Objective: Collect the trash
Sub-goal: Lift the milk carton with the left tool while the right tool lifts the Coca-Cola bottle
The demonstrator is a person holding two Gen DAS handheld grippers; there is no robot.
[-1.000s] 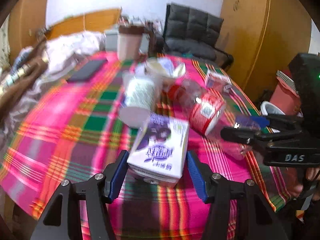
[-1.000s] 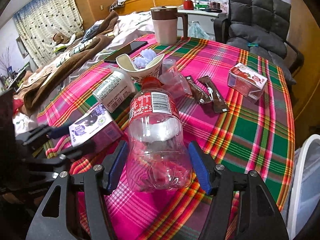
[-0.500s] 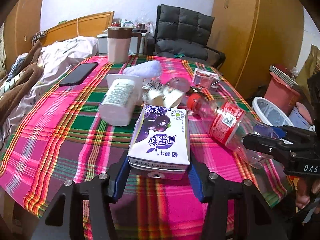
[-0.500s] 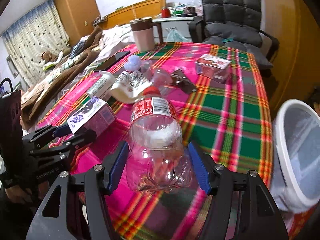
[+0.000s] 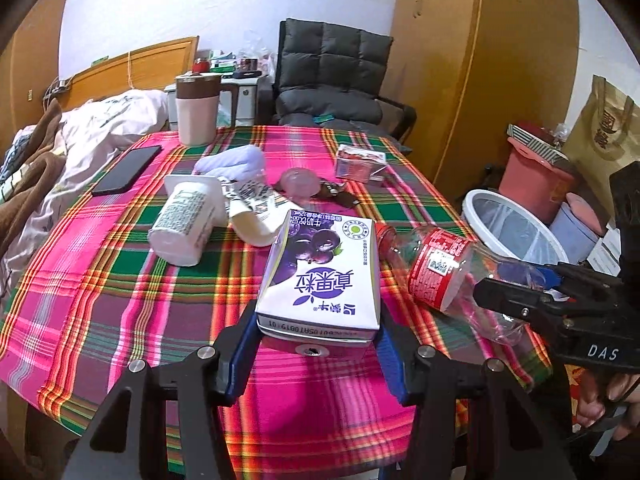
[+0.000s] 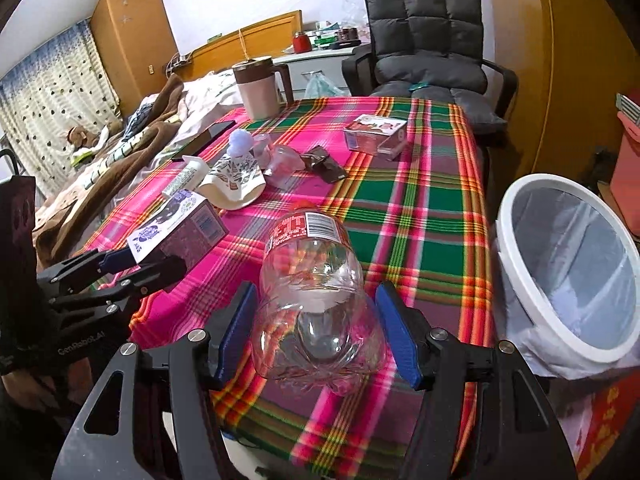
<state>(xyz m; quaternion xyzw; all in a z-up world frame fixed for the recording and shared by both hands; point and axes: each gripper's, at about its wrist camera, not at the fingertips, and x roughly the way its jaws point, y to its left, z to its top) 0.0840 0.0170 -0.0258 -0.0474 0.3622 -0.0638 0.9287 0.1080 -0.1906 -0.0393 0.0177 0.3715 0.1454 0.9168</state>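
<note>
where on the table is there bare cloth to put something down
Free: the plaid cloth on the bin side, between the red carton and the near edge; also the near corner below the white cup. Crowded: the middle, where cup, pouch, wrappers and phone cluster.

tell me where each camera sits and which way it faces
Left wrist: on the left claw, angled down over the plaid-clothed table; its blue pads grip a purple-and-white milk carton; the right claw and fingers show at right.
Right wrist: on the right claw, gripping a clear plastic bottle with a red label; white bin at right.
Shared: carton, bottle, bin, table.
</note>
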